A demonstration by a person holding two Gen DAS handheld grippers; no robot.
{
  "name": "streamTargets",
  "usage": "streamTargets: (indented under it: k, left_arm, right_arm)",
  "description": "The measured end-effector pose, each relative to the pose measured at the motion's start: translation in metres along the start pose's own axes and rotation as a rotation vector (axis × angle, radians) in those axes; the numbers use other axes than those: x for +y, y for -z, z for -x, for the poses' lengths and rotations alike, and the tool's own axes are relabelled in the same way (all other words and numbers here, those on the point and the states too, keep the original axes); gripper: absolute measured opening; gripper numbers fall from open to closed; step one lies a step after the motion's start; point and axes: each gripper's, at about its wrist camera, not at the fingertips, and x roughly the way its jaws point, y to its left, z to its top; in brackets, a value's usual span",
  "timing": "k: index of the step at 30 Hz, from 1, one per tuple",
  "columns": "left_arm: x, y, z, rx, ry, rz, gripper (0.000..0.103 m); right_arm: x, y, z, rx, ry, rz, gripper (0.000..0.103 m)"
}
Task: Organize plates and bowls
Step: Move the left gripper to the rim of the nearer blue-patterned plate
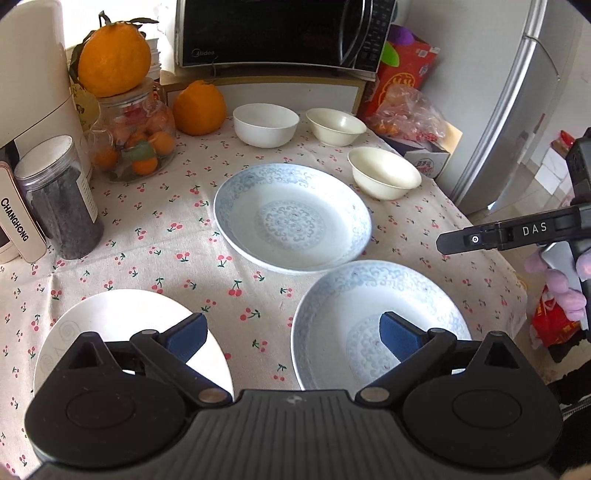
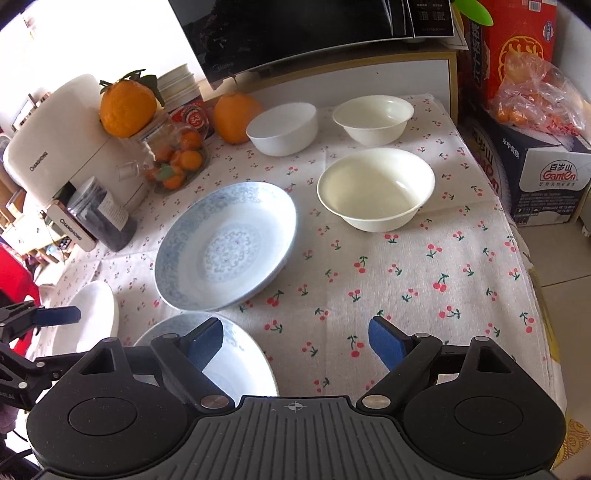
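Note:
Two blue-patterned plates lie on the cherry-print cloth, one in the middle (image 1: 291, 216) (image 2: 225, 247) and one nearer me (image 1: 343, 295) (image 2: 243, 354). A plain white plate (image 1: 110, 317) (image 2: 92, 314) sits at the near left. At the back stand a white bowl (image 1: 266, 123) (image 2: 282, 127) and two cream bowls (image 1: 336, 125) (image 1: 384, 171) (image 2: 373, 118) (image 2: 375, 188). My left gripper (image 1: 291, 321) hangs open above the gap between the white plate and the near blue plate. My right gripper (image 2: 295, 325) is open over the cloth beside the near blue plate. Neither holds anything.
Two large oranges (image 1: 114, 55) (image 1: 199, 107), a glass jar of small oranges (image 1: 136, 144), a dark-filled jar (image 1: 62, 199) and a white appliance (image 1: 33, 74) crowd the left. A microwave (image 1: 277, 29) stands behind. Boxes and a bag (image 2: 532, 96) line the right edge, and a fridge (image 1: 517, 110) stands beyond.

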Motion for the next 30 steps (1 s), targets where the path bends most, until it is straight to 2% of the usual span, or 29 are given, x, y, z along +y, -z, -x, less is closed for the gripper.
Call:
streamTargets:
  k: [4, 10, 15, 21, 30]
  left_arm:
    - [-0.005, 0.009, 0.005, -0.003, 0.026, -0.041, 0.097]
    - [-0.010, 0.016, 0.008, 0.025, 0.072, -0.058, 0.083]
    - [-0.007, 0.021, 0.004, 0.096, 0.111, -0.014, 0.072]
    - [-0.002, 0.026, -0.005, 0.183, 0.172, 0.082, 0.055]
    - [0.000, 0.030, -0.015, 0.236, 0.175, 0.129, 0.041]
  right_arm:
    - [0.005, 0.013, 0.005, 0.010, 0.019, 0.042, 0.088]
    - [0.012, 0.029, 0.008, 0.036, 0.033, 0.087, 0.088]
    - [0.017, 0.036, 0.004, 0.066, 0.040, 0.098, 0.088]
    - [0.021, 0.041, -0.006, 0.154, 0.051, 0.063, 0.088]
    - [0.025, 0.047, -0.014, 0.186, 0.043, 0.053, 0.087]
